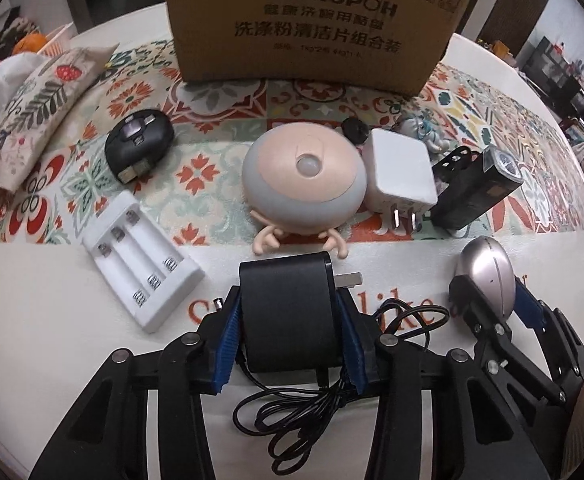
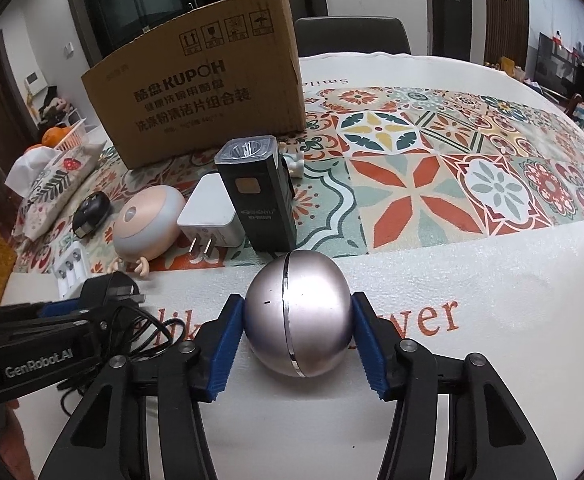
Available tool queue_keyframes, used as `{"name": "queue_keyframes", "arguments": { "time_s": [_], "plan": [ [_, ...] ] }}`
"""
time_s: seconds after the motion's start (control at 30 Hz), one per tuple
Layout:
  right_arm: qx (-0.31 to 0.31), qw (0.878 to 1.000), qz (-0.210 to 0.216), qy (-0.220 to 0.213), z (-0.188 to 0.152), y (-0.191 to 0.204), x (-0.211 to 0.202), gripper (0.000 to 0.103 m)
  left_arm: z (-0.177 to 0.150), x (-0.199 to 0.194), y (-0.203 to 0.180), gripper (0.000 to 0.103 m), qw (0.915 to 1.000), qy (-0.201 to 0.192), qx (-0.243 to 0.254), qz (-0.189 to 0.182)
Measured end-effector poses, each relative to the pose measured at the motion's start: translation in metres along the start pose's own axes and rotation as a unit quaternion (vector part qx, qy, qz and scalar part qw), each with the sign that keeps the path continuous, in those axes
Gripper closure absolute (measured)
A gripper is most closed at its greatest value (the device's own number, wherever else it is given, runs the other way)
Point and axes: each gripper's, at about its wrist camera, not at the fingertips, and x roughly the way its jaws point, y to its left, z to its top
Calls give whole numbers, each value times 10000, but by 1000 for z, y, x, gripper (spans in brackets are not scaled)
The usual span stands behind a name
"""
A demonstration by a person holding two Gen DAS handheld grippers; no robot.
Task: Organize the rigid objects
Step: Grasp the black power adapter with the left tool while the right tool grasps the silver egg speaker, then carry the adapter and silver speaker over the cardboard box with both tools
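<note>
My left gripper (image 1: 288, 320) is shut on a black power adapter (image 1: 288, 312) with a coiled black cable (image 1: 312, 408), on the white tablecloth. My right gripper (image 2: 298, 332) has its blue pads against both sides of a silver egg-shaped device (image 2: 298, 316), which also shows in the left wrist view (image 1: 486, 276). Beyond lie a round pink-and-grey figurine lamp (image 1: 304, 180), a white plug charger (image 1: 400, 176), a black flashlight (image 1: 476, 192), a white battery charger (image 1: 140, 260) and a black oval gadget (image 1: 138, 144). A cardboard box (image 1: 316, 20) stands behind them.
A patterned cloth pouch (image 1: 32, 112) and tissues lie at the far left, near a basket with oranges (image 2: 58, 136). A small pale figurine (image 1: 420, 128) sits behind the white charger. A patterned mat (image 2: 432, 184) covers the table's right part. A chair (image 2: 352, 36) stands behind the table.
</note>
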Motion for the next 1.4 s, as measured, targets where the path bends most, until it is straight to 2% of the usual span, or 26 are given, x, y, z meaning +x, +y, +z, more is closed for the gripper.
{"name": "queue_keyframes", "arguments": {
  "time_s": [0.27, 0.5, 0.9, 1.4],
  "plan": [
    [-3, 9999, 109, 30, -1, -2, -2, 49, -10, -9, 9, 61, 9983, -386, -106, -414],
    [-81, 9998, 127, -122, -2, 3, -16, 49, -16, -22, 11, 62, 9961, -686, -135, -535],
    [-91, 9981, 161, -585, 10, 8, -53, 49, -16, -61, 10, 63, 9889, -1357, -38, -610],
    [-356, 9913, 204, -1254, 36, 34, -93, 49, -1, -109, 27, 63, 9744, -2148, -15, -661]
  ]
}}
